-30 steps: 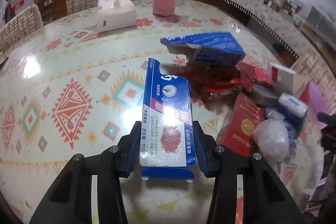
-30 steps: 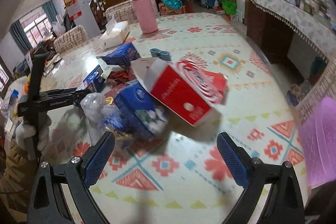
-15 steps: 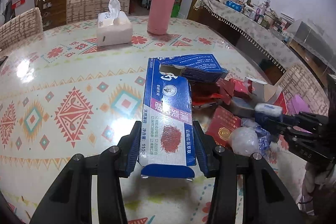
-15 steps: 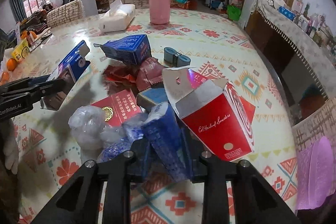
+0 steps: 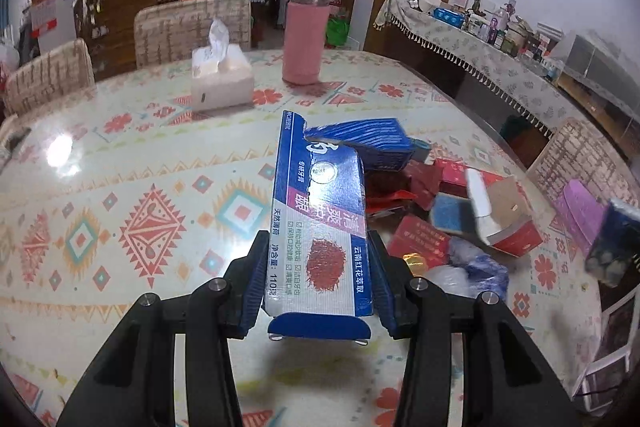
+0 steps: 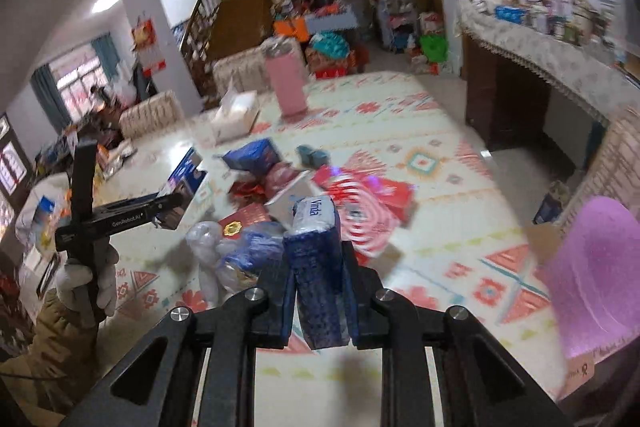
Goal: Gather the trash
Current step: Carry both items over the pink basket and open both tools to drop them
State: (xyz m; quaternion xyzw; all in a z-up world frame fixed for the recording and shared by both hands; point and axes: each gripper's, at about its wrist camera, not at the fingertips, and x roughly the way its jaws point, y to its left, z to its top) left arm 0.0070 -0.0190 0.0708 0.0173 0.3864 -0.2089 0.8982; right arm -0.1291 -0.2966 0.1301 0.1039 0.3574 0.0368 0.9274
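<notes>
My left gripper (image 5: 318, 283) is shut on a long blue toothpaste box (image 5: 320, 227), held above the patterned table (image 5: 120, 187). The same box (image 6: 186, 179) shows at the left of the right wrist view, gripped by the other tool in a gloved hand (image 6: 86, 287). My right gripper (image 6: 318, 291) is shut on a dark blue tissue pack (image 6: 316, 255), lifted off the trash pile. That pack (image 5: 612, 243) appears blurred at the right edge of the left wrist view. The pile holds a red open carton (image 5: 504, 223), a blue carton (image 5: 372, 143), red wrappers (image 5: 416, 239) and a crumpled clear bag (image 6: 208, 243).
A white tissue box (image 5: 220, 83) and a pink bottle (image 5: 306, 39) stand at the table's far side. A purple bag (image 6: 596, 267) hangs past the table's right edge. Woven chairs (image 5: 192, 23) stand behind the table, and a cluttered sideboard (image 5: 500, 39) runs along the right wall.
My right gripper came in open over the pile, shut on the blue tissue pack and lifted it away. My left gripper rose a little with the toothpaste box.
</notes>
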